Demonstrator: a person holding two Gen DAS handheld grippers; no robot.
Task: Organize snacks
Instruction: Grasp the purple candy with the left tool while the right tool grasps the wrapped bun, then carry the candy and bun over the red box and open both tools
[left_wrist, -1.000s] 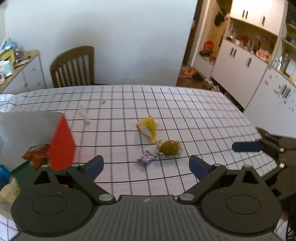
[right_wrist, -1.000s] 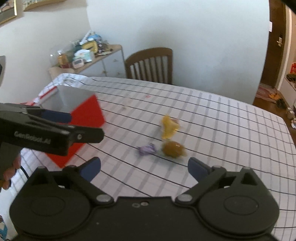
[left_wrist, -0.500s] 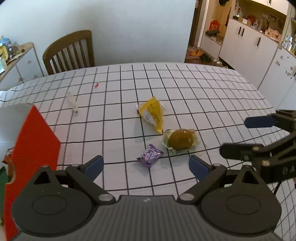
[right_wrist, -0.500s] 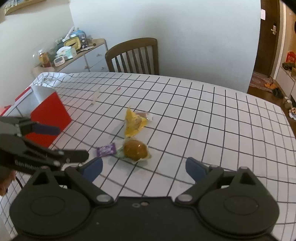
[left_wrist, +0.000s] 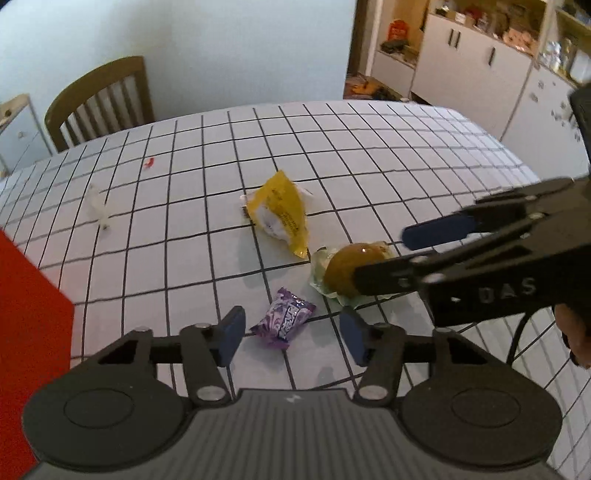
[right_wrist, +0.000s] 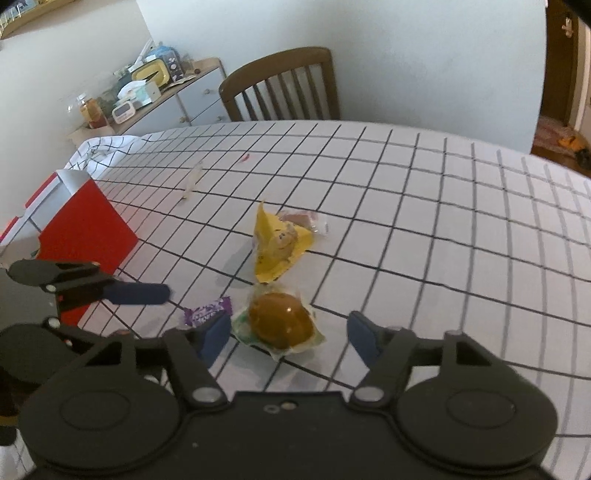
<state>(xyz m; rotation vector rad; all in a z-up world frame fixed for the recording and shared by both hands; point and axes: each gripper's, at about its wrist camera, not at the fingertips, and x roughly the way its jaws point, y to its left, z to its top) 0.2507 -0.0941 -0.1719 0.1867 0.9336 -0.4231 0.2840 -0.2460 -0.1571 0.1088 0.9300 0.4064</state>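
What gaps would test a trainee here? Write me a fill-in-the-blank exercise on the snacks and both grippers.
1. The left gripper, jaws open, frames the small ____ candy wrapper.
2. The right gripper, jaws open, frames the round ____ bun in clear plastic.
3. The triangular yellow snack packet lies on the ____ tablecloth.
4. The open-topped storage box has ____ outer walls.

Missing words: purple; brown; checked; red

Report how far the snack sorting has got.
Done: cannot tell; the red box hides its contents. In hand: nothing gripped; left gripper open around the purple candy, right gripper open around the wrapped bun. Left: both, plus the yellow packet.
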